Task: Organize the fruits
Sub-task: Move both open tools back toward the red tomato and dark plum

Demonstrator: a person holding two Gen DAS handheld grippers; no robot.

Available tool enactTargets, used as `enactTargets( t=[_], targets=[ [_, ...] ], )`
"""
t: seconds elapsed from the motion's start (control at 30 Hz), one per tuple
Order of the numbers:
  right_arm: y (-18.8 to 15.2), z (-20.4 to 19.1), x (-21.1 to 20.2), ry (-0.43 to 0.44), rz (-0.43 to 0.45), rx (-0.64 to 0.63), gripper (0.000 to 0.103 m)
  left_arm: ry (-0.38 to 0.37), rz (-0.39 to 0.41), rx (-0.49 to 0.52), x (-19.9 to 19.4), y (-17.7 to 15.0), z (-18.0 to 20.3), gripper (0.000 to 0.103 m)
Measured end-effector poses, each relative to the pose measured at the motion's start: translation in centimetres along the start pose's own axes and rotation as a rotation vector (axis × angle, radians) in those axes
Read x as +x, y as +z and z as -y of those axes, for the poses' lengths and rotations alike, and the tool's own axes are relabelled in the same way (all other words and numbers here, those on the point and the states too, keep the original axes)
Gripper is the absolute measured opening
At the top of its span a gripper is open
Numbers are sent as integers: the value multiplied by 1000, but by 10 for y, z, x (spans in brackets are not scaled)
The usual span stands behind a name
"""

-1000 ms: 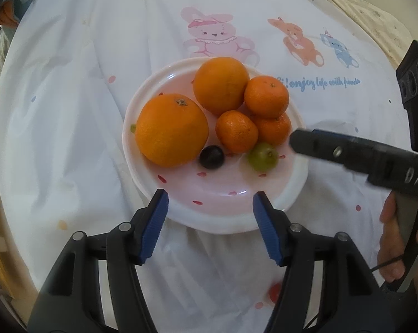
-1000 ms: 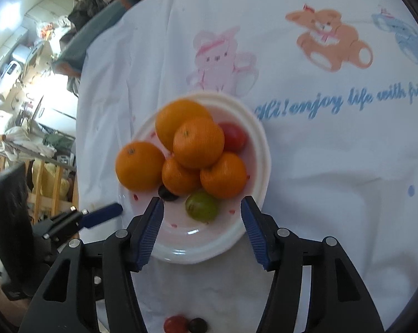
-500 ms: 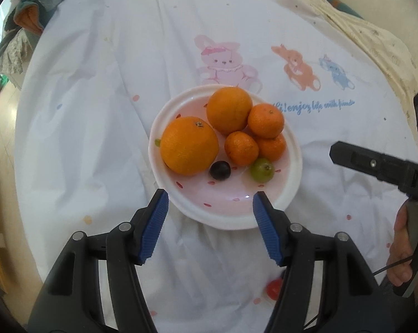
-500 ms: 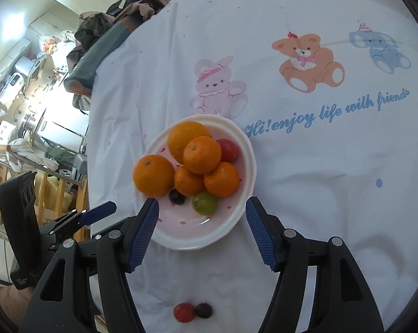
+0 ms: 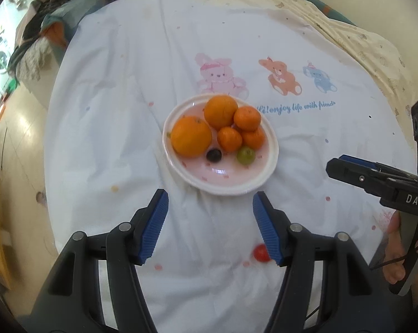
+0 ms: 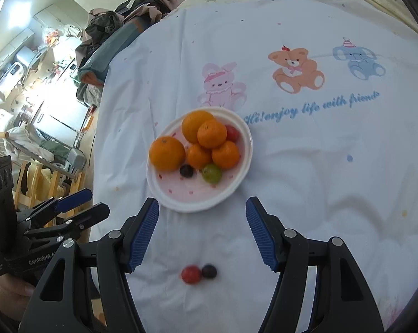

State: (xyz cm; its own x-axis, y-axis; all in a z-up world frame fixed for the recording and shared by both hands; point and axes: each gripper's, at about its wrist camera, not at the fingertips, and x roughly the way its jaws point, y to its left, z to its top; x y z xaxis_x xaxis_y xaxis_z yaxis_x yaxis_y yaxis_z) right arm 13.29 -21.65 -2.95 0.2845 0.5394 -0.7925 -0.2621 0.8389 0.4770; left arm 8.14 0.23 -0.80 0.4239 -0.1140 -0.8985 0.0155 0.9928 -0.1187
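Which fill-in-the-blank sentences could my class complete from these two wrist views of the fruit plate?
1. The plate rests on a white cloth printed with a pink rabbit, a bear and a blue ____.
2. Between the dark fruit and the plate's right rim lies one ____ fruit.
3. The red fruit and the dark one on the cloth lie ____ the plate.
4. The left gripper and right gripper are both ____.

Missing words: elephant; green; outside; open
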Motion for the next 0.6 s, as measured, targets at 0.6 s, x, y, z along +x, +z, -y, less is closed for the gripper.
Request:
enactTargets(
  t=[0.6],
  targets=[
    [-52,26,-20,-69,41,102,75,-41,5,-32,21,-40,0,60]
  ],
)
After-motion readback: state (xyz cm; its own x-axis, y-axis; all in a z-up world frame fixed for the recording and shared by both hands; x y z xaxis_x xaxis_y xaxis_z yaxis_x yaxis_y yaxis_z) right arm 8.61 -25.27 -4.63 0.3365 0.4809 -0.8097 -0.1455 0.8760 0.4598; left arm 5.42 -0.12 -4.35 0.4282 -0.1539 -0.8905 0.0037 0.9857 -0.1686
